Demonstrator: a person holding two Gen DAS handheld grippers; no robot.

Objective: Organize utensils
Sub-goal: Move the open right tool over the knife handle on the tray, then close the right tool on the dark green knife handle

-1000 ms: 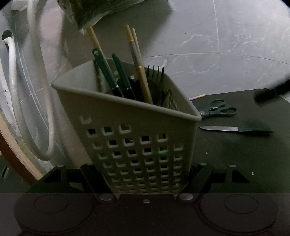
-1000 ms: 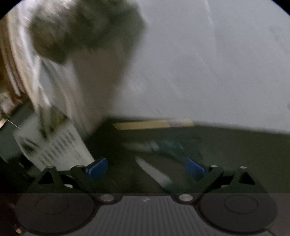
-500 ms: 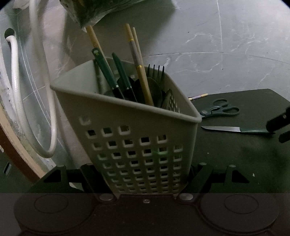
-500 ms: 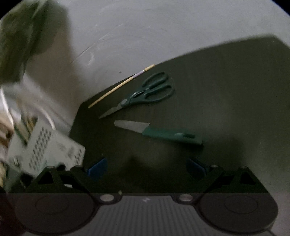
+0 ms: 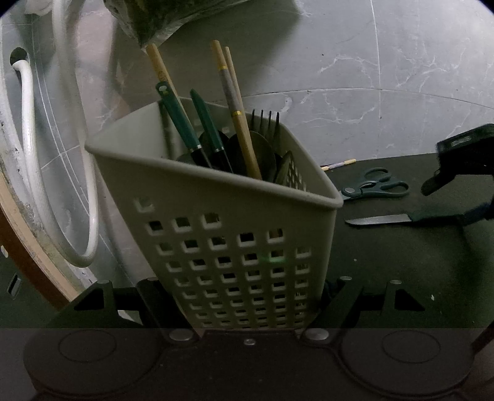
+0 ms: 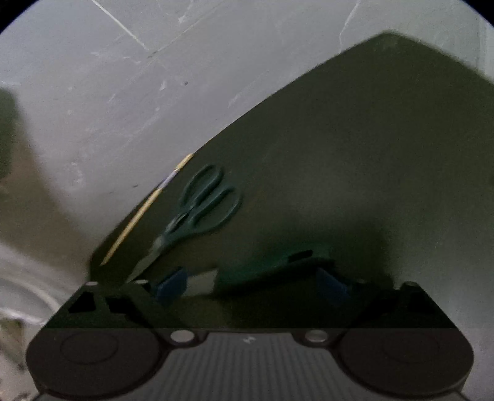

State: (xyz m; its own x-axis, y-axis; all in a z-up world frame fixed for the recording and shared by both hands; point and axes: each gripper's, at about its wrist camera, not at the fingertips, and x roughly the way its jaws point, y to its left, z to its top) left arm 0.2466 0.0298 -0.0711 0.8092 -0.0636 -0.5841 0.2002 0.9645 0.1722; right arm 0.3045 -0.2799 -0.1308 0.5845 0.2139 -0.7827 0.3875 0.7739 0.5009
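Note:
My left gripper (image 5: pixel 247 294) is shut on a beige perforated utensil basket (image 5: pixel 222 246). The basket holds chopsticks, green-handled utensils, a fork and spoons. A green-handled knife (image 5: pixel 379 219) lies on the dark table (image 5: pixel 401 262). My right gripper (image 5: pixel 454 200) straddles its handle. In the right wrist view the knife (image 6: pixel 265 271) lies across between the blue pads (image 6: pixel 171 283), and the right gripper (image 6: pixel 251 283) is closing with its pads clear of the handle. Green scissors (image 6: pixel 200 209) and a lone chopstick (image 6: pixel 145 209) lie beyond it.
The scissors (image 5: pixel 376 186) and chopstick (image 5: pixel 338 164) sit near the table's far edge, over a grey marble floor. A white hose (image 5: pixel 89 185) loops at the left by a wooden edge (image 5: pixel 27 262). A bag of greens (image 5: pixel 160 18) hangs above the basket.
My right gripper rolled and came down over the knife, whose handle now lies between its jaws. In the left wrist view it entered from the right. The left gripper and basket stayed put.

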